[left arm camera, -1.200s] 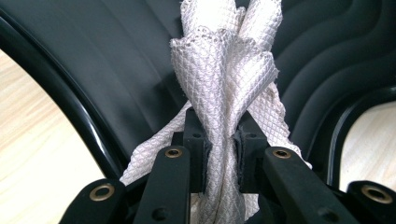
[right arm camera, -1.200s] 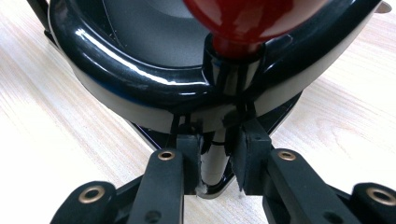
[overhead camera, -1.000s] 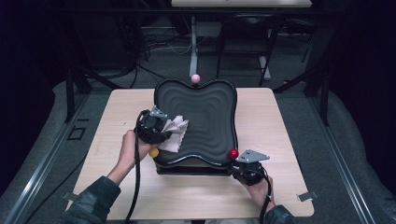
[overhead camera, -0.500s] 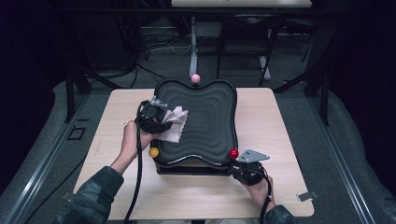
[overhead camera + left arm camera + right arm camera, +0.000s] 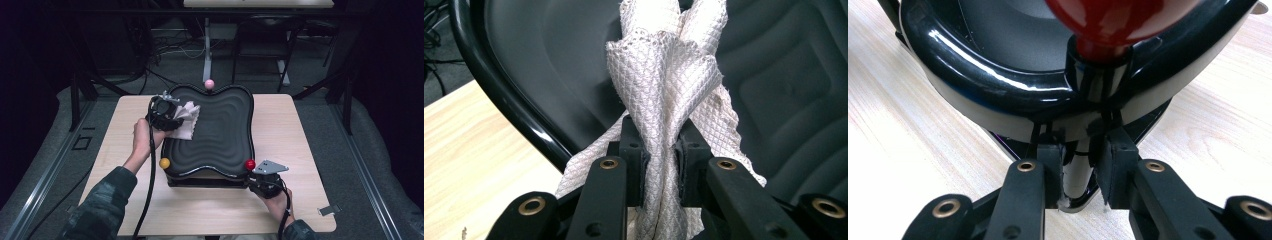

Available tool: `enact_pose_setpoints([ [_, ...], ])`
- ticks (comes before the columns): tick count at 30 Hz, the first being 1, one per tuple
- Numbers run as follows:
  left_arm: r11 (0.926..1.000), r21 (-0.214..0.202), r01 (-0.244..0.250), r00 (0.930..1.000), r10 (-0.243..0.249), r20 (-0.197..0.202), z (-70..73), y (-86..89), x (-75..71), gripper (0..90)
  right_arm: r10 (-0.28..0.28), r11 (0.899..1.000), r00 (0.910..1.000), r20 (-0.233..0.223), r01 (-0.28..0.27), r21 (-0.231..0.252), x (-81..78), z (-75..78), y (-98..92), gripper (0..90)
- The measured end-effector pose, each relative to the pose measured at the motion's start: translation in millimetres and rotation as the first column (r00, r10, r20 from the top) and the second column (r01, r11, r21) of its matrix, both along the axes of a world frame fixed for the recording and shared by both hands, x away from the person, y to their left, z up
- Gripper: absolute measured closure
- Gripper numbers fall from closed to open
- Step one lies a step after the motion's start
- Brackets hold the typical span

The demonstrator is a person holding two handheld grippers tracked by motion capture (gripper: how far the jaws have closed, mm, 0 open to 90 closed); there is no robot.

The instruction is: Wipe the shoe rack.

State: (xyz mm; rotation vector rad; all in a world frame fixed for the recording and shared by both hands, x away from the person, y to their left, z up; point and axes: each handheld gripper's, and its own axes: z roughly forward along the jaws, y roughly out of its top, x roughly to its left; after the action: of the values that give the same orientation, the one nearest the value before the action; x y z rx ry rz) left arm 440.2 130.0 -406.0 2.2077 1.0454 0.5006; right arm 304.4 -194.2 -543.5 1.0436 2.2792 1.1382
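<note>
Left gripper (image 5: 172, 116) clamped on white waffle-weave cloth (image 5: 186, 121), jaws pinching a bunched fold; cloth fans out above the jaws in the left gripper view (image 5: 674, 95). Cloth sits at about 10 o'clock of the black wavy tray (image 5: 225, 130), over its left rim, part draped on the ribbed inside. Left hand (image 5: 142, 140) comes in from 7 o'clock, camo sleeve (image 5: 102, 205) behind it.

Right gripper (image 5: 257, 182) at the tray's 5 o'clock corner, jaws closed on the tray's dark stem right under the red ball (image 5: 250, 164); in the right gripper view (image 5: 1082, 170) the pads press the stem, red ball (image 5: 1108, 20) just above, glossy tray rim (image 5: 998, 85) across the top. Right hand (image 5: 277, 202) low at 5 o'clock.

Yellow ball (image 5: 164, 163) at the tray's 7 o'clock corner, pink ball (image 5: 209, 83) at 12 o'clock. Tray rests mid-worktop (image 5: 300, 150), light wood.
</note>
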Motion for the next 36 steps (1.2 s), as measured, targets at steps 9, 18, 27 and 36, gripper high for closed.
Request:
enact_pose_setpoints([
  [9,0.9995,-0.009,-0.029,0.9996,0.029,0.003,8.1,-2.0,15.6,77.8,0.001,1.000,1.0000,-0.003,-0.001,-0.008,-0.4,0.5,0.8,74.6],
  [18,0.9990,-0.007,-0.044,0.9985,0.044,0.032,15.2,-7.6,26.6,77.8,0.003,1.000,1.0000,-0.003,-0.003,-0.015,-0.4,0.9,0.9,74.8],
  [27,0.9977,-0.011,-0.066,0.9965,0.067,0.049,21.9,-16.8,39.1,77.5,0.006,1.000,1.0000,0.003,-0.006,-0.009,0.1,0.4,1.0,74.7],
  [36,0.9965,-0.006,-0.083,0.9953,0.084,0.050,30.0,-22.5,50.5,77.6,0.003,1.000,1.0000,-0.003,-0.003,-0.008,-0.1,0.7,1.1,74.7],
])
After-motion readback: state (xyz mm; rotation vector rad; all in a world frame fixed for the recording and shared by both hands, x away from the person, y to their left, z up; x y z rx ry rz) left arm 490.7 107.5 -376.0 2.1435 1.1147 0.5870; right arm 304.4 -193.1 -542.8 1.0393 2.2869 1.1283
